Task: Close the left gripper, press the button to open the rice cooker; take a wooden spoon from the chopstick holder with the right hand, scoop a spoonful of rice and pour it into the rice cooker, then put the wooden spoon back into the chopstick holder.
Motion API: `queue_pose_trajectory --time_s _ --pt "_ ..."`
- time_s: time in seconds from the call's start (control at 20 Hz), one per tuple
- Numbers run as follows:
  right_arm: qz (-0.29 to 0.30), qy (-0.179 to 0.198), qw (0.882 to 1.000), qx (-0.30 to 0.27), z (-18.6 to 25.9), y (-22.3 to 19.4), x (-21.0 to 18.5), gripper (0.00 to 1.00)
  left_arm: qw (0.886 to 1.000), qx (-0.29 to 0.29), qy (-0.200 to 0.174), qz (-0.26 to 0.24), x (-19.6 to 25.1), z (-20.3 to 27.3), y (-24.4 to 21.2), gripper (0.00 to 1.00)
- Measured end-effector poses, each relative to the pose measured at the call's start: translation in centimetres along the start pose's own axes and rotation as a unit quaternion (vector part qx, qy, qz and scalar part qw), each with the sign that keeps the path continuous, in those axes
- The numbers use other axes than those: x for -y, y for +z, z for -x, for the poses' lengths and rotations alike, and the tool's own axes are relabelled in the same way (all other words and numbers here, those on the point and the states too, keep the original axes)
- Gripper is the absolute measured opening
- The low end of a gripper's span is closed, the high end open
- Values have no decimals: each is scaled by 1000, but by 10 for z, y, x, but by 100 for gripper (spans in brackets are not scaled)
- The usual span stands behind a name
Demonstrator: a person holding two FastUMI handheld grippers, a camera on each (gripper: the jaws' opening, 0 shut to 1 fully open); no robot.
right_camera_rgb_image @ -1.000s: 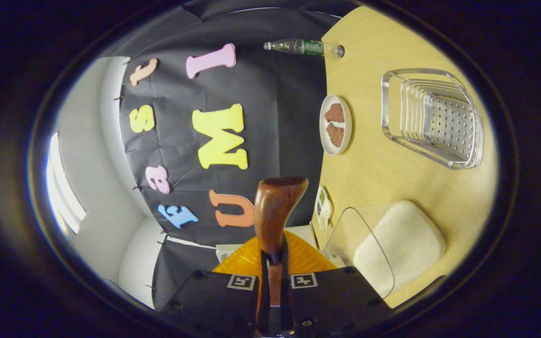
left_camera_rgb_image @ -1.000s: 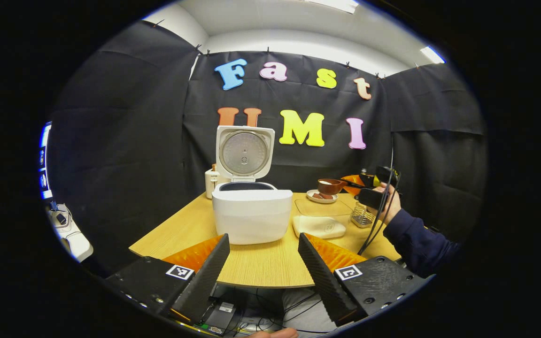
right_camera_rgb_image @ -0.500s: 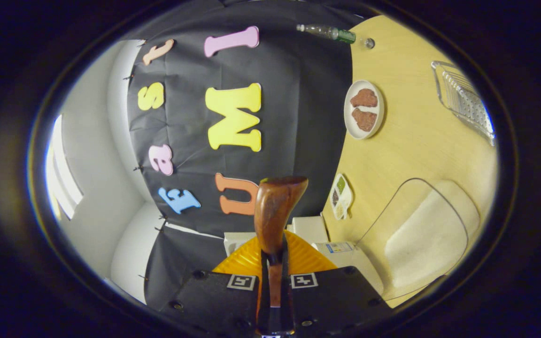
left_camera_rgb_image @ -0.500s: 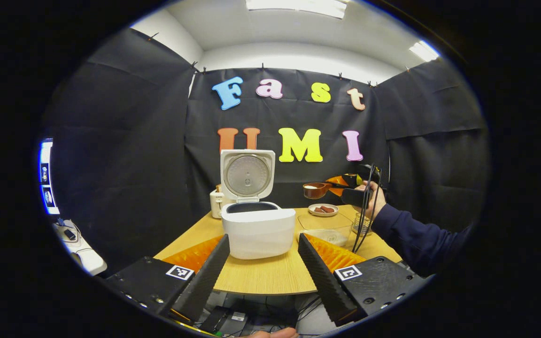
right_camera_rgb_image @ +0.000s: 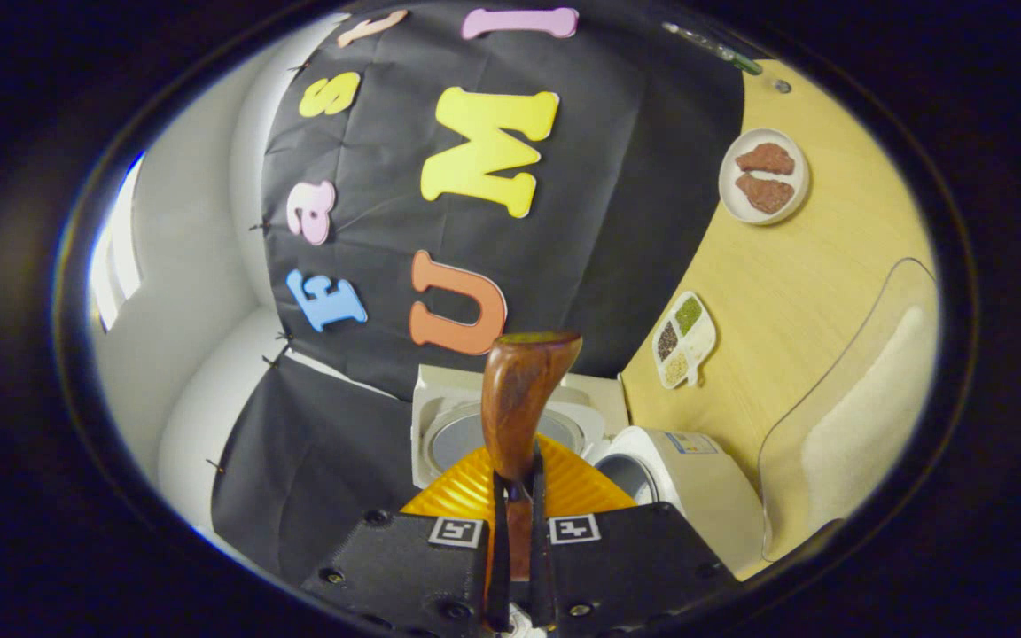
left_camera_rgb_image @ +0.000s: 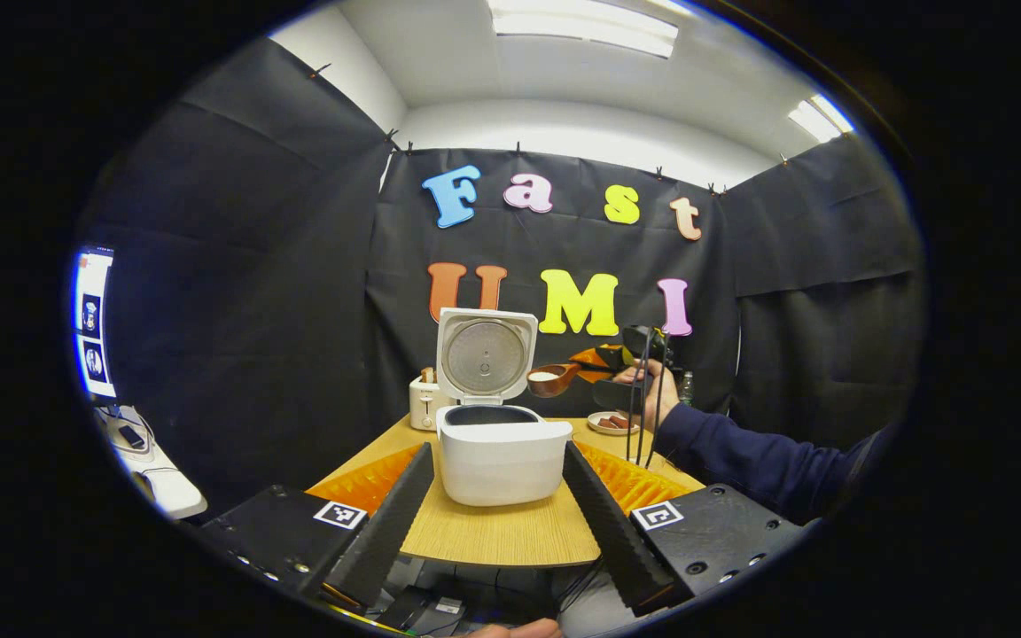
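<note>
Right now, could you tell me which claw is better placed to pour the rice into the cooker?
The right claw: it grips the loaded wooden spoon beside the open rice cooker. The left claw is open, holding nothing.

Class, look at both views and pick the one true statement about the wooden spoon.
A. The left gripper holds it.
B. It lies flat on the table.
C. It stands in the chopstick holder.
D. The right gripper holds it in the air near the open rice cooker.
D: the right gripper clamps the wooden spoon by its handle, and the left gripper view shows the bowl raised beside the open rice cooker.
</note>
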State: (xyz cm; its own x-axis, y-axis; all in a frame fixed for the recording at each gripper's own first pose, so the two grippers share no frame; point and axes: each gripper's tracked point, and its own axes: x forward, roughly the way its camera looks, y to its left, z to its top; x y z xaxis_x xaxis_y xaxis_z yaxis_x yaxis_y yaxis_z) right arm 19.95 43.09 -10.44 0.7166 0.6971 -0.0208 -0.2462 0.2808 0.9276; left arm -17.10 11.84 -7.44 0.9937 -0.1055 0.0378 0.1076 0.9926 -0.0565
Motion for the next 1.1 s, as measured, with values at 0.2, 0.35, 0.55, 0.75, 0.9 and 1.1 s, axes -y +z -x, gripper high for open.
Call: queue_pose_trajectory --time_s 0.2,0.35,0.55,0.75,0.9,1.1 --pt "127 -36 991 -1 -37 -16 -10 13 1000 2 6 11 -13 3 -2 93" --pt "213 -70 974 16 -58 -15 -9 14 1000 6 2 25 -18 4 -4 93" --pt "276 -79 958 12 -71 -23 -14 14 999 16 -10 46 -22 5 -6 94" --pt "415 -77 906 12 -79 -37 -29 14 998 3 -3 55 -32 1 -16 94" --pt "534 -78 842 11 -83 -51 -32 14 998 -5 4 56 -33 2 -21 94" --pt "620 -63 782 4 -84 -68 -39 12 999 -12 -4 51 -24 -3 -21 94"
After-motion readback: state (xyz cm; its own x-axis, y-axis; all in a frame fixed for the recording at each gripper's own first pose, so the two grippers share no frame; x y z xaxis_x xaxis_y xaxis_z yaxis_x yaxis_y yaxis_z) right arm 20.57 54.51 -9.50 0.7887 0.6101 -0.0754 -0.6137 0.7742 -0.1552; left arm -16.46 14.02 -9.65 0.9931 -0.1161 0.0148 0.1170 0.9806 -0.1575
